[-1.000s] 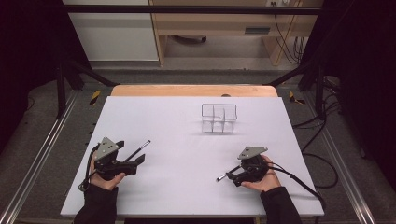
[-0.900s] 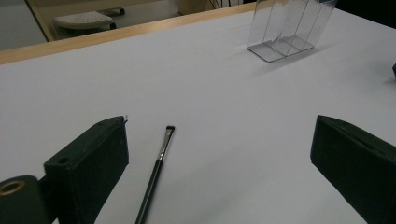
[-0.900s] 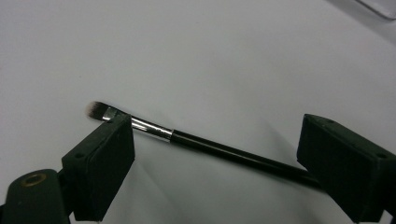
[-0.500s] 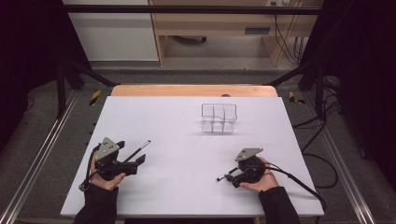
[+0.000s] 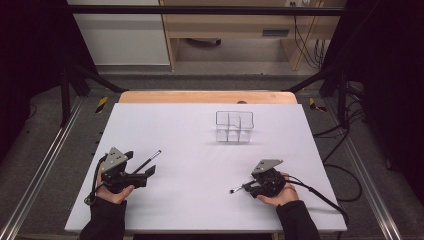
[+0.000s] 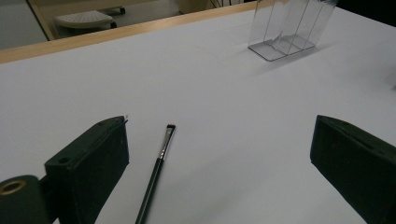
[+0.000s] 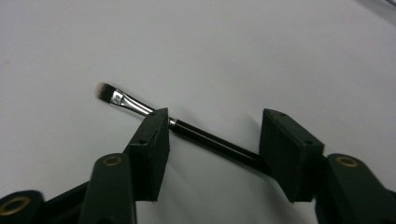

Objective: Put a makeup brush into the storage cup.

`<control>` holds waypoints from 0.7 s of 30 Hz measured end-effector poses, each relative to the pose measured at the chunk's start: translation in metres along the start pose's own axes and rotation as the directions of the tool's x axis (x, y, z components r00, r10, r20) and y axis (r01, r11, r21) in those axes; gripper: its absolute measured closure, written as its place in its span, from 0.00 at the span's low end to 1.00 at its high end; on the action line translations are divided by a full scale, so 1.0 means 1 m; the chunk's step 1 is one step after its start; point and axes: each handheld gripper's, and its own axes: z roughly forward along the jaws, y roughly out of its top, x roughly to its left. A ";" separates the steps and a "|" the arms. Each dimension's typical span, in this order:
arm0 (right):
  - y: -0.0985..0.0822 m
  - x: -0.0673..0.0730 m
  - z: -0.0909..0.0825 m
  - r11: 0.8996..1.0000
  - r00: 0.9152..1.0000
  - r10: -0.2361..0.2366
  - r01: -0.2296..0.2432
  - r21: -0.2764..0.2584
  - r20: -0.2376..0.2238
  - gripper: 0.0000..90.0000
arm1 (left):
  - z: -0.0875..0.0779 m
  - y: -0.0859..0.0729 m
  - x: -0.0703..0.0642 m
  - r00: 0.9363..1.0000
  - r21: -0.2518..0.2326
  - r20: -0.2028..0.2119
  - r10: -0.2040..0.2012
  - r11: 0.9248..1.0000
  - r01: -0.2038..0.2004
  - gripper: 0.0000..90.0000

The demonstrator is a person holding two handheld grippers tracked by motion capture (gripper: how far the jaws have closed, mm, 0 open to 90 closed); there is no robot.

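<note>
On the white table (image 5: pixel 200 150), the right gripper (image 5: pixel 252 188) sits near the front edge at about 5 o'clock, its jaws pointing toward 9 o'clock. Its jaws have just been closing and stand partly apart around a small makeup brush (image 7: pixel 187 128). The black handle runs slantwise between them, and the pale bristle tip pokes out past the left jaw toward 10 o'clock in the right gripper view. Whether the pads actually press on the handle, I cannot tell. The brush lies flat on the table.

The left gripper (image 5: pixel 145 172) rests at about 7 o'clock on the table, jaws spread wide and gripping nothing. A 2nd brush (image 6: pixel 156 170) lies on the table between them, close to the left jaw in the left gripper view, its head pointing toward 1 o'clock.

A clear divided holder (image 5: pixel 234 126) stands upright at about 1 o'clock from the table's middle, well apart from both grippers. Between the 2 grippers and the holder the white surface is bare, giving open room all the way across. The far edge shows a wooden strip (image 5: pixel 207 97). Metal rails (image 5: pixel 45 165) run along both sides, and cables (image 5: pixel 345 170) lie on the floor at 3 o'clock.
</note>
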 end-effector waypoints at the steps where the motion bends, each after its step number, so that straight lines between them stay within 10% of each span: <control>1: 0.000 0.000 0.000 1.000 1.000 0.001 -0.001 0.000 0.000 0.56 | 0.000 0.000 0.000 1.000 0.000 0.001 0.000 1.000 0.000 0.04; 21: 0.000 0.001 -0.006 1.000 1.000 -0.005 0.005 0.026 0.026 0.83 | 0.001 -0.001 0.000 1.000 0.008 -0.003 -0.001 1.000 0.001 0.05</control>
